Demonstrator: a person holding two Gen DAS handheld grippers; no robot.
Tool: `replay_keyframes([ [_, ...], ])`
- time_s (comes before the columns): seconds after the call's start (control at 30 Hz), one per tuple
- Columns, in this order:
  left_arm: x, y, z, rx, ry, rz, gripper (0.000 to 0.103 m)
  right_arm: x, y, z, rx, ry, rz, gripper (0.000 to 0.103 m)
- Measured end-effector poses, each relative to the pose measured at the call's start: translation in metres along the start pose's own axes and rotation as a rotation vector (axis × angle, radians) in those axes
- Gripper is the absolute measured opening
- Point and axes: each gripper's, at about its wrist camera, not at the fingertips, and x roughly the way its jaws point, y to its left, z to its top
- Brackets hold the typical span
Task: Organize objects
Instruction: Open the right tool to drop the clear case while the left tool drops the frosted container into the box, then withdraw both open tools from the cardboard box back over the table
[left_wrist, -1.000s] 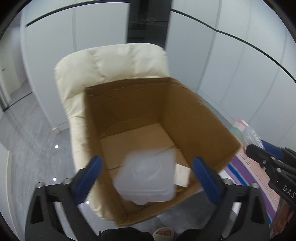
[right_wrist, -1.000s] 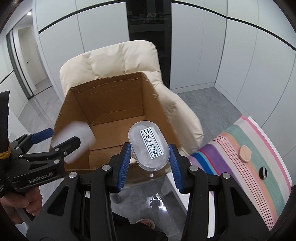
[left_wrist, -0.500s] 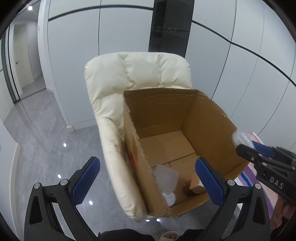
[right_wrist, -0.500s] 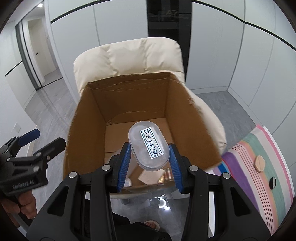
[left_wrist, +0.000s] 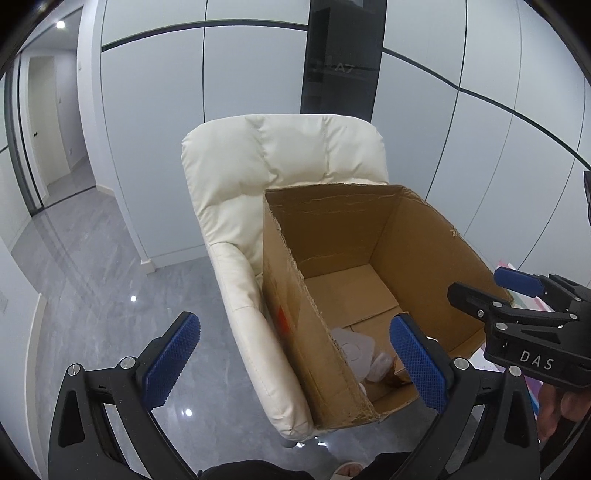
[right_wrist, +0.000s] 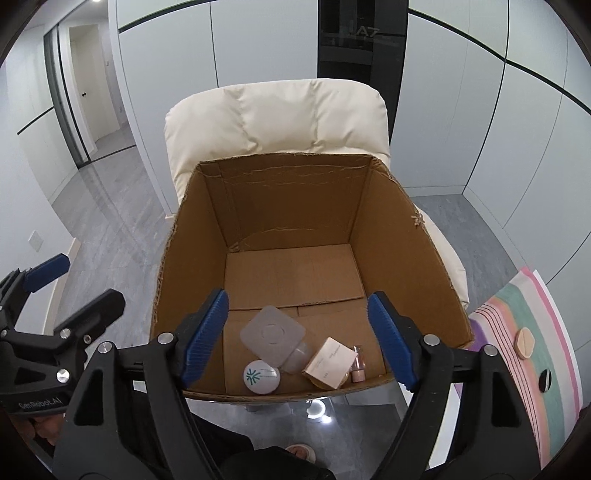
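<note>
Left gripper (left_wrist: 293, 358): held with its blue-padded fingers spread wide and nothing between them, over the near left corner of the box; also seen at the left edge of the right wrist view.
Right gripper (right_wrist: 297, 338): likewise spread apart and empty, hovering above the near edge of the box.
Cardboard box (right_wrist: 284, 206): open-topped, set on the seat of a cream padded armchair (right_wrist: 277, 118).
Box contents (all gathered at the near end of the floor): a translucent square lidded container (right_wrist: 272, 332), a round white jar with a teal logo (right_wrist: 261, 376) just in front of it, a pale pink carton (right_wrist: 330, 362) to the right, and a small pink bottle (right_wrist: 357, 369) beside that.
Far half of the box floor: bare cardboard.
Striped cloth (right_wrist: 532, 332): to the right of the chair, with a peach-coloured puff (right_wrist: 524, 342) and a small black-and-white disc (right_wrist: 544, 379) lying on it.
</note>
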Motion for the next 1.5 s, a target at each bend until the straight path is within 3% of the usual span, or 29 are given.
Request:
replay_keyframes([
  [0.57,0.005,-0.042,0.004,0.036,-0.011,-0.027,0.103,-0.016,-0.055,-0.01,0.102,-0.011,-0.093,0.103],
  [1.5,0.015,-0.123,0.009,0.115,-0.001,-0.124,0.103,-0.049,-0.138,-0.046,0.218,-0.018,-0.205,0.103],
])
